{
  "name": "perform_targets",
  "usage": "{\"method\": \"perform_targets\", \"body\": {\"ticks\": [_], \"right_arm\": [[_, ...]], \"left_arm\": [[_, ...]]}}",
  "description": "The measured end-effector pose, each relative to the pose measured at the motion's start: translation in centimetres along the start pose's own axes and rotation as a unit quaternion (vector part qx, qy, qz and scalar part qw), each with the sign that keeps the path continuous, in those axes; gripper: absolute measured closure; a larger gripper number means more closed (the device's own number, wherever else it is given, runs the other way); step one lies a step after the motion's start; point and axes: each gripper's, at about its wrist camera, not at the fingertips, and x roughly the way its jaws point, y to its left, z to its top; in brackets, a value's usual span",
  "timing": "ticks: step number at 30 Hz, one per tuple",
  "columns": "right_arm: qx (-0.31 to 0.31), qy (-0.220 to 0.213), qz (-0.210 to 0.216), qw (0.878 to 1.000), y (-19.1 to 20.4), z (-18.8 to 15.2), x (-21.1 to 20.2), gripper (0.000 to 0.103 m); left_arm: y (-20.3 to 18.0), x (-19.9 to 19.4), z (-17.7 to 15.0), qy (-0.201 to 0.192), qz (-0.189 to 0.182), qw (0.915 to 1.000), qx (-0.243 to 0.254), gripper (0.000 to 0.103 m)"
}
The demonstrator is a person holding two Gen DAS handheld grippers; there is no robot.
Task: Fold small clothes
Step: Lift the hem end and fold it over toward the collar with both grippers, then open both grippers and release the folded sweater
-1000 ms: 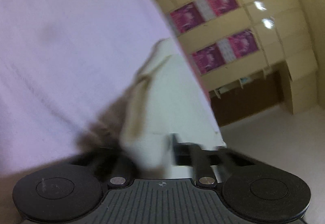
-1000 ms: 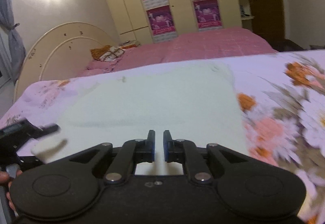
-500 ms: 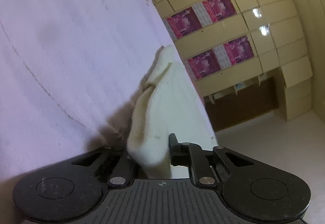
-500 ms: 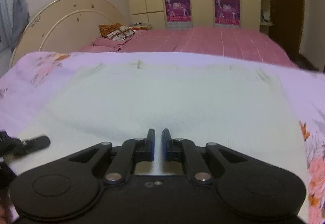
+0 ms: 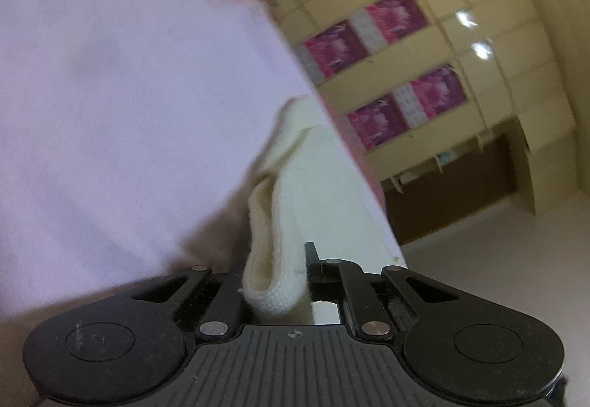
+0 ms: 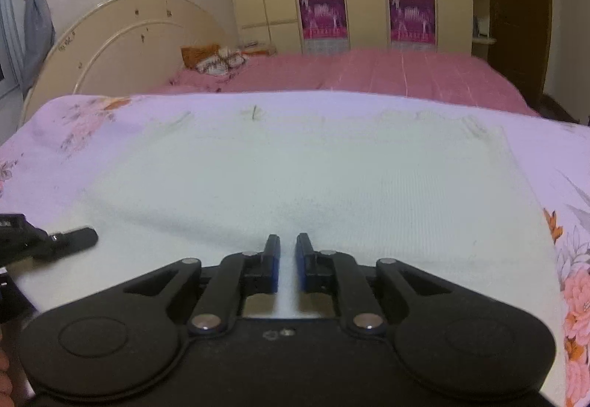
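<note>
- Your left gripper [image 5: 274, 274]: jaws closing, clamped on a folded edge of the cream garment [image 5: 295, 207]. The fabric loops between the fingers at lower centre of the left wrist view. Only the right finger [image 5: 313, 259] shows clearly; the left one is hidden behind the cloth.
- Your right gripper [image 6: 287, 259]: jaws nearly together, a thin gap between the 2 blue pads [image 6: 273, 270]. The cream cloth shows through that gap, but you can't tell from this view whether an edge is pinched there or just lies beneath.
- Garment position: in the right wrist view it lies spread flat across the centre of the frame on the lilac floral bedsheet [image 6: 575, 259]. Its far edge runs near the sheet's upper border, its right edge toward the flowers at right.
- The left gripper's finger pokes in at the left edge of the right wrist view, touching the garment's near-left corner.
- Left wrist view is tilted and motion-blurred. The sheet fills the upper left, and the wardrobe [image 5: 424, 56] with magenta posters sits upper right.
- Pink bed [image 6: 368, 75] and headboard [image 6: 129, 38] sit behind the sheet. Near edge of the garment is cut off by both gripper bodies.
</note>
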Motion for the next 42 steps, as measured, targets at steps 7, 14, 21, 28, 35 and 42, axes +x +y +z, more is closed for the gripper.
{"method": "perform_targets", "body": {"ticks": [7,14,21,28,35,42], "right_arm": [[0.043,0.002,0.015,0.999,-1.2,0.3,0.0,0.095],[0.174,-0.077,-0.005,0.982,-7.4,-0.3,-5.8,0.086],[0.285,-0.092,0.033,0.954,-15.8,-2.2,-9.9,0.037],[0.292,-0.083,0.1,0.948,-17.4,-2.6,-9.3,0.048],[0.256,-0.042,0.116,0.959,-15.3,-1.5,-5.0,0.056],[0.212,-0.025,0.134,0.968,-14.0,0.3,-4.0,0.059]], "left_arm": [[-11.9,1.1,1.4,0.02,0.004,0.9712,0.237,0.096],[-21.3,7.2,-2.7,0.112,-0.049,0.9213,0.369,0.096],[-25.9,11.4,-10.7,0.234,-0.091,0.8556,0.453,0.075],[-20.1,9.2,-1.6,0.126,-0.036,0.9341,0.332,0.075],[-16.6,14.1,1.2,0.144,0.029,0.9374,0.316,0.069],[-15.2,12.5,1.7,0.111,0.018,0.9458,0.305,0.063]]}}
